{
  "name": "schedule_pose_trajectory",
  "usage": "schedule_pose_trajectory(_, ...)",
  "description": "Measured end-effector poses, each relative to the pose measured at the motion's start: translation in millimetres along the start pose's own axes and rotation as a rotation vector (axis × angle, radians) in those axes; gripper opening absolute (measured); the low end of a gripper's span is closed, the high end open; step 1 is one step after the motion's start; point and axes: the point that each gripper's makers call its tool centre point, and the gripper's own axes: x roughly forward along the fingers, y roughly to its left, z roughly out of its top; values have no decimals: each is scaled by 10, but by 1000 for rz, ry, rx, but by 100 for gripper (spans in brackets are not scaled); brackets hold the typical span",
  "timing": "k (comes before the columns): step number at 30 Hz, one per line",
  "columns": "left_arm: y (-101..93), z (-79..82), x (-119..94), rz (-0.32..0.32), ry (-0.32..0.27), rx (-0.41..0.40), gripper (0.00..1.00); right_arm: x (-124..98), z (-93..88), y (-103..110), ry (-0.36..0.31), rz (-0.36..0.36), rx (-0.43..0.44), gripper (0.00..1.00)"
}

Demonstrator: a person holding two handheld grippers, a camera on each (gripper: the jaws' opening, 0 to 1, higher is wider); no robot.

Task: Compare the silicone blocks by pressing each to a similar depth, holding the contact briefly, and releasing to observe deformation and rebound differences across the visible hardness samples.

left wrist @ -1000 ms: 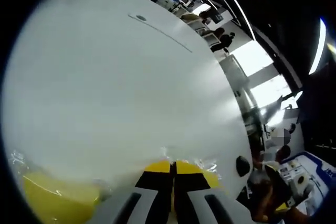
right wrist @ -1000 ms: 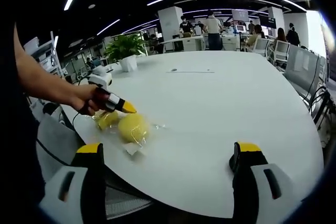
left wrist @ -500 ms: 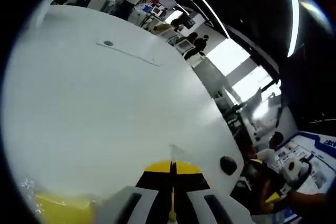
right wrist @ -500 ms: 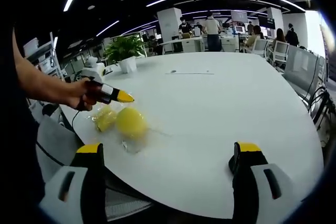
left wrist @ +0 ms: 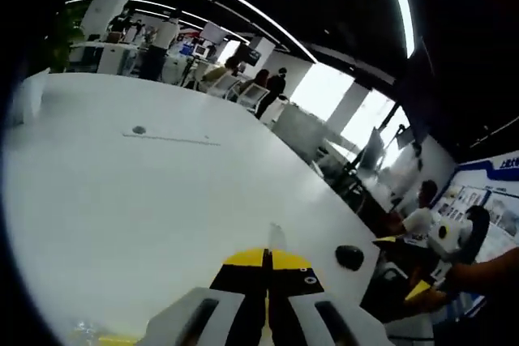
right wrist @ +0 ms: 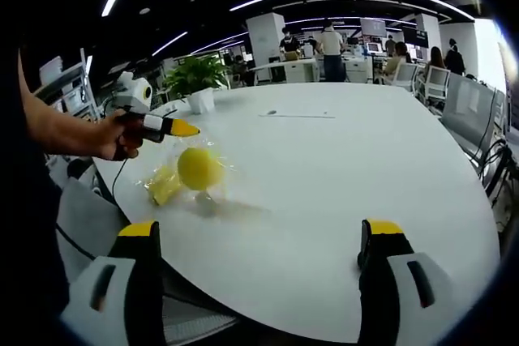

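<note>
Jaws pressed flat together on the left gripper [left wrist: 265,261], yellow tips meeting along one thin seam with nothing between them, and in the right gripper view that same tool [right wrist: 188,129] hangs in a hand [right wrist: 120,137] above the near left edge of the tabletop [right wrist: 340,176]. Wide apart, by contrast, are the jaws of the right gripper [right wrist: 263,241], two grey arms with yellow caps rising at either side of their own view, holding nothing, out over the near edge.

Count the samples: two yellow pieces. One is a round, smooth ball-like block [right wrist: 199,168], wrapped in clear crinkled film and apparently lifted off the surface, with a soft shadow on the tabletop beneath it. It sits just below and beside the yellow tip of the left tool; whether the film is caught in that tip cannot be told. The second is a flatter, oblong yellow piece [right wrist: 165,185], also in clear film, lying on the tabletop just beside the ball, close to the left edge. Both are well apart from the right jaws, up and to their left.

One potted plant [right wrist: 195,79] stands at the far left corner. One small dark round object [left wrist: 350,256] rests near the tabletop's edge in the left gripper view.
</note>
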Motion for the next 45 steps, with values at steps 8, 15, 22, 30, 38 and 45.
schedule_pose_trajectory(8, -67, 200, -118, -28, -47, 33, 0, 15, 82, 40, -12, 11, -9, 96)
schedule_pose_trajectory(15, -296, 521, -277, -68, -104, 74, 0, 28, 315, 73, -52, 20, -39, 96)
schedule_pose_trajectory(22, -550, 859, -479, -143, -166, 95, 0, 48, 606, 124, -108, 41, -55, 96)
schedule_pose_trajectory(30, -801, 1096, -678, -221, -209, 129, 0, 64, 795, 195, -147, 66, -66, 96)
schedule_pose_trajectory(38, -939, 1156, -781, -271, -225, 122, 0, 54, 965, 243, -171, 84, -88, 96)
schedule_pose_trajectory(45, -1084, 1203, -857, -308, -233, 129, 0, 31, 1213, 314, -219, 121, -99, 96)
